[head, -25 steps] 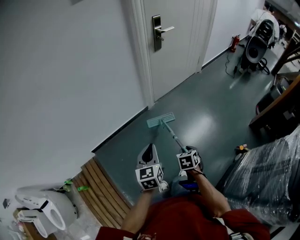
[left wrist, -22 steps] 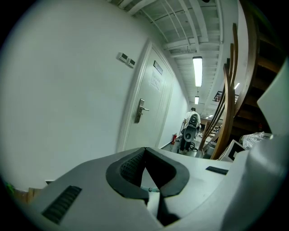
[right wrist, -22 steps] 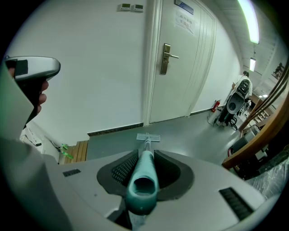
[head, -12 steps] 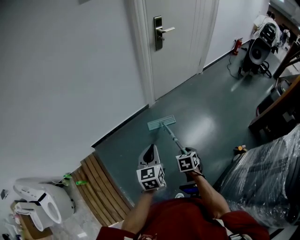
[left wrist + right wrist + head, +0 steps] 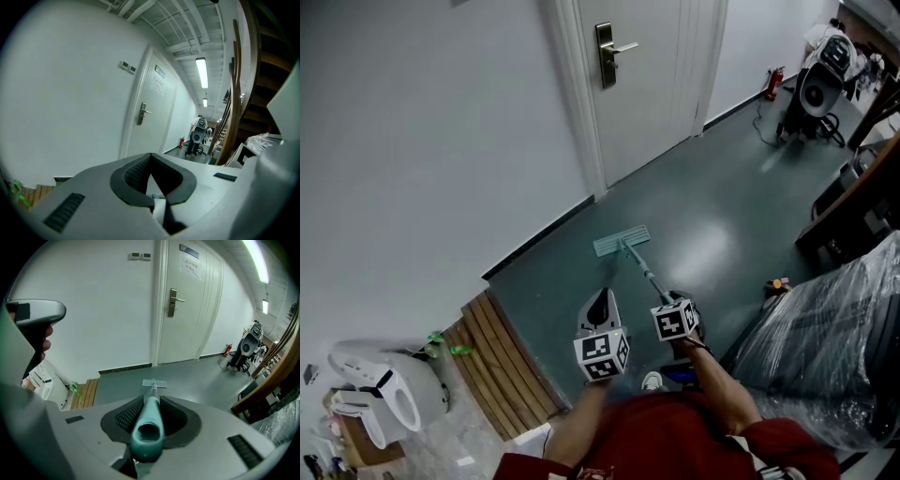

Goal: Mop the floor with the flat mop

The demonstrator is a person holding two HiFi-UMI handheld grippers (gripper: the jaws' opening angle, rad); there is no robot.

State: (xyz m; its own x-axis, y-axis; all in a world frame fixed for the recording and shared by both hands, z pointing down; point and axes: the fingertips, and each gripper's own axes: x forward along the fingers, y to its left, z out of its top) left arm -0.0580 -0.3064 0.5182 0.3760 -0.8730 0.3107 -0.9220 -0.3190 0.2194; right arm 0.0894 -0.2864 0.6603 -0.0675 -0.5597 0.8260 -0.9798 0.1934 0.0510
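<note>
The flat mop's pale teal head [image 5: 622,240] lies on the grey-green floor [image 5: 712,216], a short way out from the white door. Its teal handle [image 5: 641,265] runs back to my right gripper [image 5: 667,302], which is shut on it. In the right gripper view the handle [image 5: 150,425] passes between the dark pads and points at the mop head [image 5: 154,383]. My left gripper [image 5: 600,296] hangs just left of the handle, apart from it. Its jaws are shut [image 5: 150,155] with nothing in them.
A white door [image 5: 647,84] and wall stand ahead. Wooden slats [image 5: 502,370] and a white appliance [image 5: 380,412] lie at the lower left. A plastic-wrapped bulk [image 5: 825,347], dark wooden furniture [image 5: 853,202] and a machine [image 5: 816,89] line the right side.
The head view has shifted slightly. Both grippers and the mop keep nearly the same places, and the right gripper stays shut on the handle.
</note>
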